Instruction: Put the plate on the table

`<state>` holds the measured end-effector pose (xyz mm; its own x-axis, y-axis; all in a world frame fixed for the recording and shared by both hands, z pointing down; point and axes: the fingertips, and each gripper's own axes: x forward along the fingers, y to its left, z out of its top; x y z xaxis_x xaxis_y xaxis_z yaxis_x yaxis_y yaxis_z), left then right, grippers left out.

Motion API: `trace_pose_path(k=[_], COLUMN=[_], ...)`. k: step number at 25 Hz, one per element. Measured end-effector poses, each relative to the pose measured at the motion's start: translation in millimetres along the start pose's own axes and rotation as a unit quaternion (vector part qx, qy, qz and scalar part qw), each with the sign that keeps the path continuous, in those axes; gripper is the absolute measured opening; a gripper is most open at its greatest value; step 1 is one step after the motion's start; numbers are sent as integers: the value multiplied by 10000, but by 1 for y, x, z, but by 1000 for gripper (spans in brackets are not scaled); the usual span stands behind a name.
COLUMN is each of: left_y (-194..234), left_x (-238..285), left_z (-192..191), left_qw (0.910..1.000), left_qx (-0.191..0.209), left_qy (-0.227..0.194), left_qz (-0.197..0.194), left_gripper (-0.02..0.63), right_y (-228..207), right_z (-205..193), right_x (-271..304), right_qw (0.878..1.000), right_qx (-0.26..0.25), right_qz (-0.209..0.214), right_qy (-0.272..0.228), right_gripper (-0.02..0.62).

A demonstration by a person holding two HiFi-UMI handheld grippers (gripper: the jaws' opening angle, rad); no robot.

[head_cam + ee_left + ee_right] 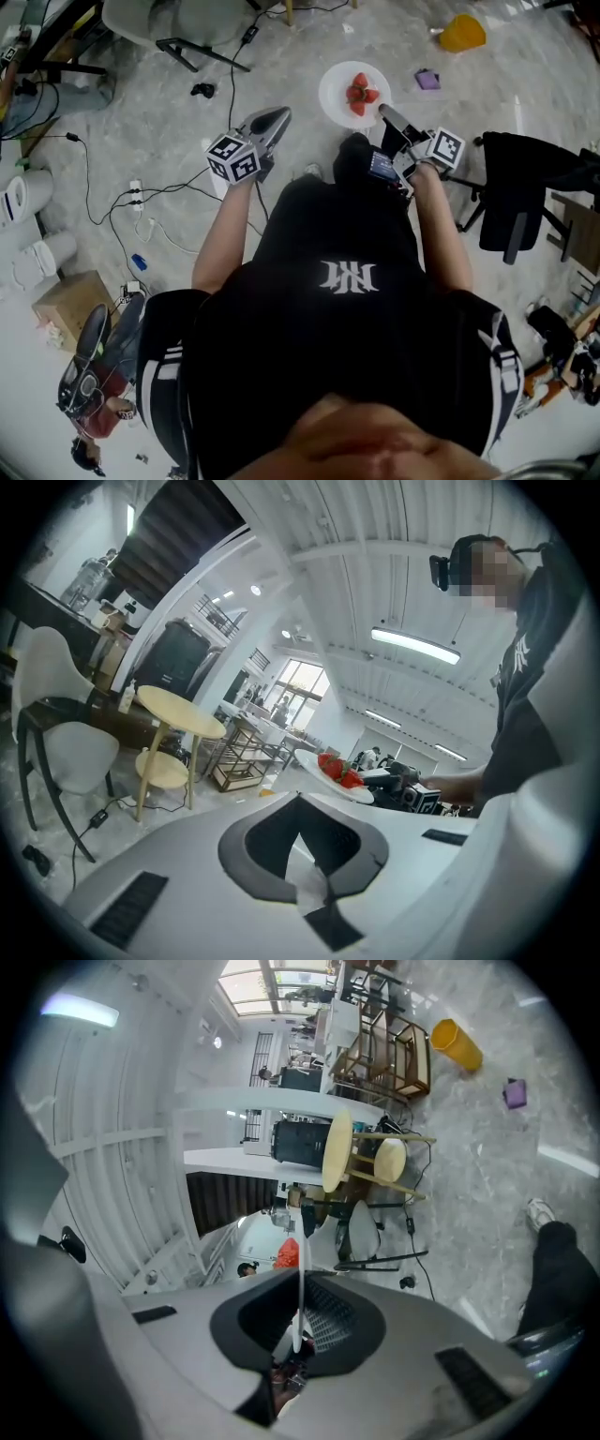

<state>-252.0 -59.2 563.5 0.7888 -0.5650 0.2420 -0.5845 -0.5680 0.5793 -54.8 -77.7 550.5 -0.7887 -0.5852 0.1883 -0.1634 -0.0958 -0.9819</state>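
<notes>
1. The plate [336, 89] hangs in the air above the grey floor [281, 84], out ahead of the person's knees; it touches no surface.
2. The right gripper [384, 112] meets the plate at its near right rim; its fingers pinch that rim, which the right gripper view shows as a thin white line running straight between the two dark pads.
3. The left gripper [279, 114] is left of the plate and apart from it; its fingers are pressed together with nothing between them.
4. The floor under the plate and left of it is bare; beyond the plate on the right lie a purple object [427, 80] and, farther off, a yellow container [462, 33] on its side.
5. Right of the plate and nearer the person stands a black chair [530, 178]; cables [169, 192] trail over the floor well to the plate's left.
6. The round yellow table [180, 711] stands well apart from the plate, on the far side of open floor, with a white chair [70, 752] just beside it.
7. The plate is round, so it has no long axis; it lies about level, face up.
8. Strawberries [361, 94] are heaped near the plate's middle; the rim around them is bare white.
</notes>
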Motion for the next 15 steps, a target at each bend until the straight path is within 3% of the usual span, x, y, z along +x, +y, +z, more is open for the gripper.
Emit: trace_pose_path(k=[3, 5, 7, 12, 15], left_y=[-149, -205, -209, -169, -167], left_x=[-99, -141, -142, -81, -45], left_z=[-107, -151, -155, -118, -95], left_qw=[9994, 9987, 9985, 9986, 9983], left_qx=[43, 85, 118, 240, 358], left_qy=[235, 391, 456, 461, 439], left_qz=[-242, -312, -266, -127, -111], left_gripper=[11, 11, 11, 11, 11], right_y=[-4, -8, -12, -15, -10], right_z=[-157, -221, -220, -142, -98], right_x=[-153, -209, -209, -168, -161], right_qw=[9993, 9985, 9985, 9988, 9986], right_qx=[148, 251, 260, 156, 120], right_qz=[28, 81, 129, 333, 423], right_qy=[-342, -479, -460, -315, -286], right_gripper=[15, 15, 15, 15, 15])
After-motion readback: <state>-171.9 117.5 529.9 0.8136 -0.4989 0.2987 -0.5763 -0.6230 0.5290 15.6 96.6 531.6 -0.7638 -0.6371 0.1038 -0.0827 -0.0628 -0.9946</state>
